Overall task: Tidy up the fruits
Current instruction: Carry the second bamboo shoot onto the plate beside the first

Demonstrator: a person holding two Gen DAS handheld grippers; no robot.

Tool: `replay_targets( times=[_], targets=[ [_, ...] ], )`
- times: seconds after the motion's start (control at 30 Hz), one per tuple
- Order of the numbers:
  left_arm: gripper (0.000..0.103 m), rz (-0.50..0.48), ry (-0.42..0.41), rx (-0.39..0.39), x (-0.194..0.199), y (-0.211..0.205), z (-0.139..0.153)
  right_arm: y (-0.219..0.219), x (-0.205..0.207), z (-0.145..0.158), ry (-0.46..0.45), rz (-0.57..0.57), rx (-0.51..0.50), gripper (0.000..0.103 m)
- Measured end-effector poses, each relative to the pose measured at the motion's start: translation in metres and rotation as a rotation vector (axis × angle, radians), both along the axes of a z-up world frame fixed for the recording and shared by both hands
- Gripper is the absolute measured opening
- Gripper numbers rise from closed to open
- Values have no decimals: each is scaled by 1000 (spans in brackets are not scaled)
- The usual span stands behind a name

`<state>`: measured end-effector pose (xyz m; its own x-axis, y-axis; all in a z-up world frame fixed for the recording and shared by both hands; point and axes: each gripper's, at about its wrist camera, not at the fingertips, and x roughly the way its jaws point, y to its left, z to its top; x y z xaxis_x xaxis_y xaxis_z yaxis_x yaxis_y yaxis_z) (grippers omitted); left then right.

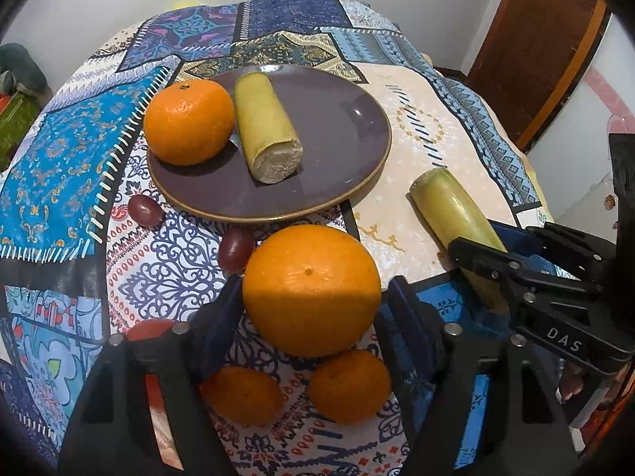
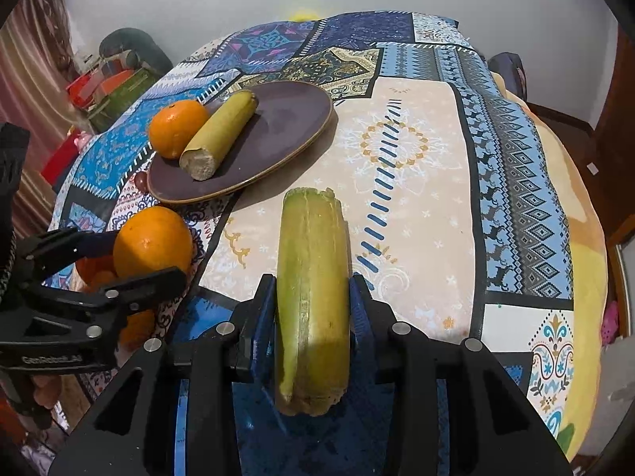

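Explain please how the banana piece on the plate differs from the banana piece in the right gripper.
The banana piece on the plate lies free on the purple plate, beside an orange; the banana piece in the right gripper is clamped between the fingers of the right gripper, off the plate. The first points its pale cut end toward the camera; the second points away from it. Both are yellow-green, unpeeled and cut short.

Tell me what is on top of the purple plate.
On the purple plate lie an orange and a cut banana piece, side by side. The plate under them is hidden.
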<state>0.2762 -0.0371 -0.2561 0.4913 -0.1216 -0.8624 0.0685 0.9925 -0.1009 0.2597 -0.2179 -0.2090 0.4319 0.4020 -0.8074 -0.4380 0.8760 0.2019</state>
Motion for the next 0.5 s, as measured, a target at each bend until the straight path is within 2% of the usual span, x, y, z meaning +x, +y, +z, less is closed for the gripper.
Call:
replay_targets(
  times=[0.2,0.5],
  targets=[
    [66,-1,-2,-9,-5,8,5,1,0,3,11,-3,15,34],
    [66,42,-114,-32,-13,33,44,11,1,25,-31,12,54,34]
  ],
)
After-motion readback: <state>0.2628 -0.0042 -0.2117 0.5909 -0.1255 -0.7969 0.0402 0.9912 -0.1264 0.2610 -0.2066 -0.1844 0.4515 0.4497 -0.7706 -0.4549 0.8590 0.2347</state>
